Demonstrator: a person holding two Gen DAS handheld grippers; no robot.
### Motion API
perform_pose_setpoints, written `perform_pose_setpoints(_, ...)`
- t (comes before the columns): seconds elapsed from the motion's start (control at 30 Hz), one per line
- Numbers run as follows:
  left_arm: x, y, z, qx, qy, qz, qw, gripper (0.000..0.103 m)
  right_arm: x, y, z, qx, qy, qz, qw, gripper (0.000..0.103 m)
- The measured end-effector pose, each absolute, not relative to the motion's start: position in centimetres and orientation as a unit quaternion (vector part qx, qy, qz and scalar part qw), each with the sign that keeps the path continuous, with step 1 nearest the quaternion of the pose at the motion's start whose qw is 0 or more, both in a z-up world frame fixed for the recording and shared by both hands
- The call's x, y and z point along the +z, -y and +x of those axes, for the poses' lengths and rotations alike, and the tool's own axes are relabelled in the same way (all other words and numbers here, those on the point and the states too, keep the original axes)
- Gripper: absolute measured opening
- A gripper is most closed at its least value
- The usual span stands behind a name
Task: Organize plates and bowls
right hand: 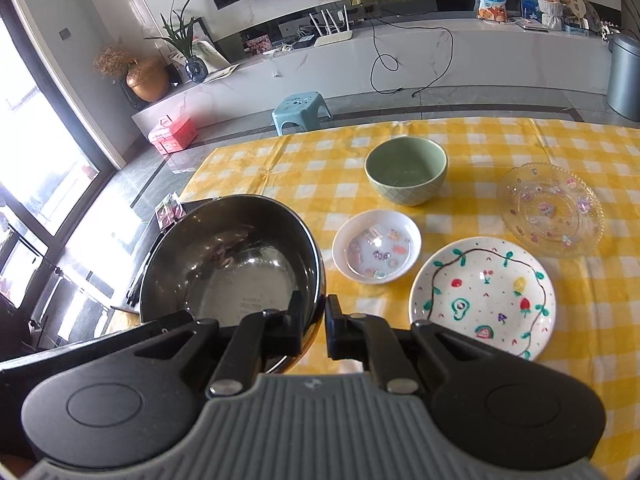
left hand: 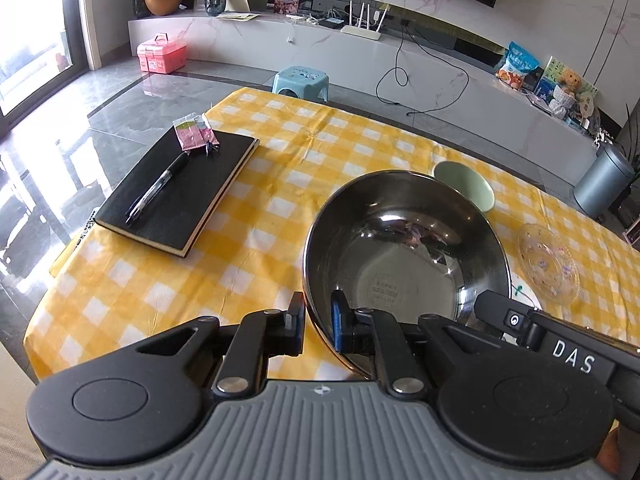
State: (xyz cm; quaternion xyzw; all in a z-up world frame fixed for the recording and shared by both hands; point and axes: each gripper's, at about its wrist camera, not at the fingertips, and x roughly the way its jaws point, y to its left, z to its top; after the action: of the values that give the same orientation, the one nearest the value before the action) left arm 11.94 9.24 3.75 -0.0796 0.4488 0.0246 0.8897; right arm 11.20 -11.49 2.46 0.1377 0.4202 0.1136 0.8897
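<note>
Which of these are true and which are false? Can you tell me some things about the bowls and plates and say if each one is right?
1. Both grippers hold the steel bowl by its rim. True: left gripper, right gripper.
2. The green bowl is full of soup. False: it looks empty.
3. A pen lies on the black notebook. True.
4. The clear glass plate is stacked on the fruit-painted plate. False: they sit side by side.
5. The tablecloth is blue. False: yellow and white checks.

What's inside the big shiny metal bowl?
The metal bowl looks empty: only reflections and a stamped mark on its bottom. Both grippers hide part of the near rim.
</note>
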Motion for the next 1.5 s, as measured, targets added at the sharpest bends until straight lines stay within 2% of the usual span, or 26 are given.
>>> perform_pose_setpoints(0.63, 3.9, -7.2, 3.4, -0.027, -0.484, -0.032, 0.874, 0.018, 3.8, 14.9, 1.6, 0.147, -0.425, 0.129, 0.884, 0.007)
perform_pose_setpoints(1.5, 0.9, -7.5, 4.0, -0.027, -0.518, -0.067, 0.853, 0.019, 0.7, 15.2, 2.3, 0.12, -0.45, 0.152, 0.872, 0.005)
